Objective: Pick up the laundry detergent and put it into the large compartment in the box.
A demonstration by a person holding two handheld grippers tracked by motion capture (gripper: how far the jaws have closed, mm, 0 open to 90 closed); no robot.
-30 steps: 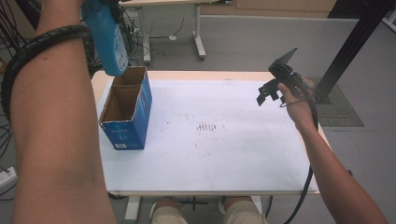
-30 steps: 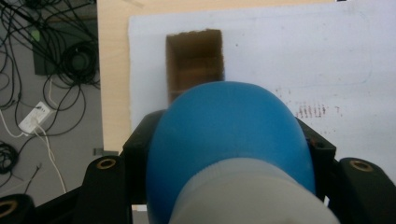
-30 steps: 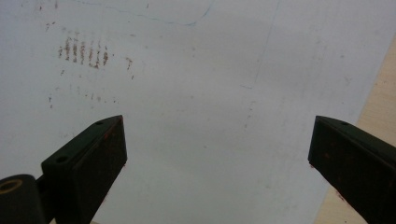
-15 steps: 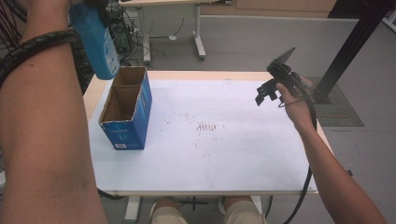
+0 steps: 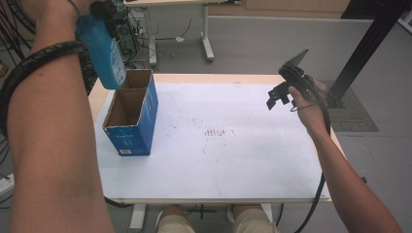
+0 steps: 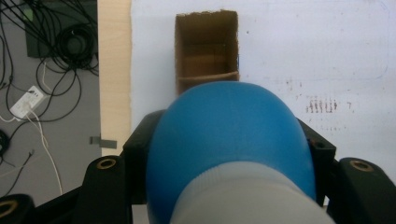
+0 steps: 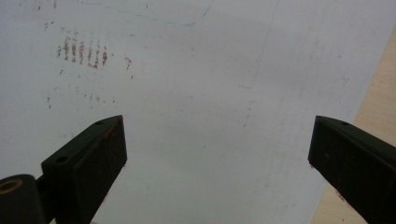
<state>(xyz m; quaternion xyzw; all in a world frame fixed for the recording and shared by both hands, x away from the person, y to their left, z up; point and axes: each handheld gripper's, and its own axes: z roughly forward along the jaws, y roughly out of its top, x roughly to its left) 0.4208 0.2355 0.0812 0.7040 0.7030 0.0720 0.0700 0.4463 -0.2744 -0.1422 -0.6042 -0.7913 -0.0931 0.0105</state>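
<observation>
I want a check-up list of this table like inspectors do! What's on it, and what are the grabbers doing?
Surface: white table top with reddish-brown smudges near the middle; wooden edge shows at the sides.
Job's things: blue bottle held in the air above the open blue cardboard box, which stands near the table's left edge and looks empty inside.
Clutter: nothing seen on the table.
Grippers: left gripper shut on the bottle; right gripper open, holding nothing, raised over the table's right side.
Cables: a black cable trails from the right gripper; loose wires lie on the floor.
Surroundings: grey floor, another table's legs behind, black post at right.
</observation>
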